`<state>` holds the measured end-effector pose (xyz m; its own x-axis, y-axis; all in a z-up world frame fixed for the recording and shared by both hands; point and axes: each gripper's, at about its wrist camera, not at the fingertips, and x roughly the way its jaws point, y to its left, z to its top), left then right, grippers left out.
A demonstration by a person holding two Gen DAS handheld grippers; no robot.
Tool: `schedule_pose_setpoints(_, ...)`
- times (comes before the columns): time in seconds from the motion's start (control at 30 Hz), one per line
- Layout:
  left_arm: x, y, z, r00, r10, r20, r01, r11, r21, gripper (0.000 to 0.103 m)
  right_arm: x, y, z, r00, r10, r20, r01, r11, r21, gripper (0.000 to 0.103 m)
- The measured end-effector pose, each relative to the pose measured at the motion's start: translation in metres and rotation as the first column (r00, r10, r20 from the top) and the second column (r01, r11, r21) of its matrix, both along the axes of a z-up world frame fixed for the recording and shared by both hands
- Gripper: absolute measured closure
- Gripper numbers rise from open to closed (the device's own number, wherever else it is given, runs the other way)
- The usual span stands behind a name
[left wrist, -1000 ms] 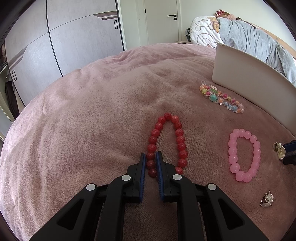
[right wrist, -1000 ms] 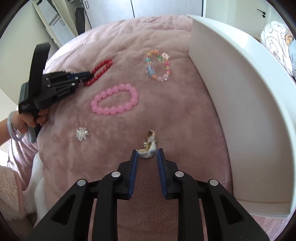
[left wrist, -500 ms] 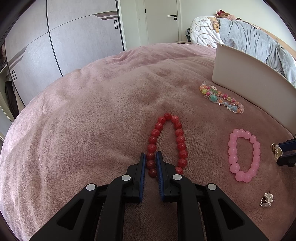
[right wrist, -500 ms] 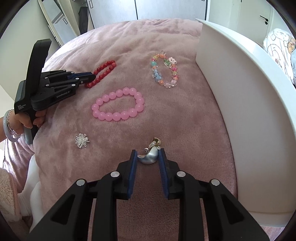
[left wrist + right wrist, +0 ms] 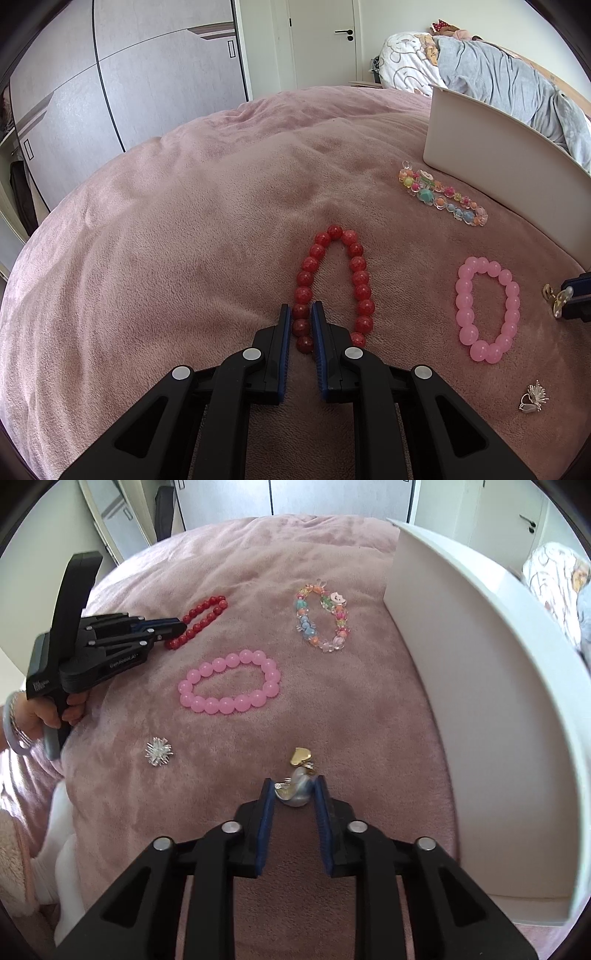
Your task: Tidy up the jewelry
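On the pink blanket [image 5: 184, 221] lies a red bead bracelet [image 5: 354, 273] [image 5: 201, 618], and my left gripper [image 5: 298, 310] [image 5: 177, 627] is shut on its near left strand. Right of it lie a pink bead bracelet [image 5: 465, 295] [image 5: 229, 705] and a multicoloured bead bracelet [image 5: 439, 197] [image 5: 306, 627]. My right gripper [image 5: 293, 786] [image 5: 572, 299] points steeply down, its jaws closing on a silver and gold charm [image 5: 297, 794] [image 5: 552, 295] that touches both pads. A small spiky silver piece [image 5: 159, 751] [image 5: 533, 398] lies loose near the front.
A white open box [image 5: 480, 701] [image 5: 498, 158] stands on the blanket at the right, its wall close beside my right gripper. A hand [image 5: 40, 720] with bangles holds the left gripper. Wardrobe doors, a door and a heap of bedding lie beyond the blanket.
My right gripper's jaws have narrowed around the silver and gold charm, which now sits deeper between the pads. The left gripper and the red bracelet have not moved.
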<state>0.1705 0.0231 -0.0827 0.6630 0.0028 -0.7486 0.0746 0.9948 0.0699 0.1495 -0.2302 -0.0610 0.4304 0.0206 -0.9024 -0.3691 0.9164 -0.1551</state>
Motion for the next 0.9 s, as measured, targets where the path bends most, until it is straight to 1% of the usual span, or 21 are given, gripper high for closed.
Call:
schedule_pose_setpoints(0.03,0.0,0.0,0.0,1.0,0.0,0.0,0.0,1.0,0.0,0.086,-0.003,0.009,0.004,0.999,0.018,0.036,-0.013,0.991,-0.133,0.085)
schedule_pose_setpoints(0.07,0.0,0.0,0.0,1.0,0.0,0.0,0.0,1.0,-0.001,0.086,-0.006,0.016,0.008,0.997,0.048,0.054,-0.037,0.981,-0.191,0.085)
schedule_pose_setpoints(0.13,0.0,0.001,0.0,1.0,0.0,0.0,0.0,1.0,-0.001,0.086,-0.01,0.021,0.02,0.995,0.074,0.063,-0.067,0.993,-0.096,0.085)
schedule_pose_setpoints(0.17,0.0,0.0,0.0,1.0,0.0,0.0,0.0,1.0,-0.001,0.086,-0.01,0.021,0.024,0.994,0.064,0.087,-0.056,0.994,-0.095,0.085)
schedule_pose_setpoints(0.2,0.0,0.0,0.0,1.0,0.0,0.001,0.0,1.0,-0.002,0.086,-0.01,0.021,0.025,0.994,0.061,0.087,-0.053,0.994,-0.098,0.085)
schedule_pose_setpoints(0.3,-0.001,0.002,0.001,1.0,0.0,0.002,0.0,1.0,-0.008,0.086,-0.008,0.01,0.031,0.996,0.027,0.084,-0.023,0.999,-0.044,0.085)
schedule_pose_setpoints(0.4,-0.002,0.001,0.001,1.0,0.0,0.003,0.0,1.0,-0.012,0.086,-0.01,-0.002,0.046,0.993,-0.015,0.116,0.016,1.0,-0.006,0.085)
schedule_pose_setpoints(0.47,-0.002,0.001,0.002,1.0,0.0,0.004,0.0,1.0,-0.012,0.086,-0.012,-0.011,0.061,0.989,-0.045,0.139,0.038,0.998,0.049,0.085)
schedule_pose_setpoints(0.53,-0.002,0.002,0.002,1.0,-0.002,0.008,0.002,1.0,-0.018,0.087,-0.013,-0.018,0.07,0.988,-0.066,0.142,0.051,0.993,0.103,0.085)
schedule_pose_setpoints(0.6,-0.004,0.003,0.004,1.0,0.001,0.01,0.0,1.0,-0.028,0.087,-0.014,-0.022,0.075,0.985,-0.082,0.153,0.064,0.991,0.12,0.085)
schedule_pose_setpoints(0.7,-0.008,0.006,0.011,1.0,-0.004,0.013,0.005,0.997,-0.076,0.088,-0.018,-0.027,0.078,0.984,-0.1,0.146,0.073,0.981,0.177,0.085)
schedule_pose_setpoints(0.83,-0.018,0.005,0.026,0.999,-0.03,0.033,0.033,0.993,-0.11,0.088,-0.02,-0.023,0.086,0.981,-0.104,0.165,0.073,0.979,0.188,0.085)
schedule_pose_setpoints(0.9,-0.023,0.003,0.035,0.998,-0.04,0.05,0.046,0.992,-0.113,0.088,-0.023,-0.02,0.093,0.977,-0.104,0.185,0.067,0.979,0.193,0.085)
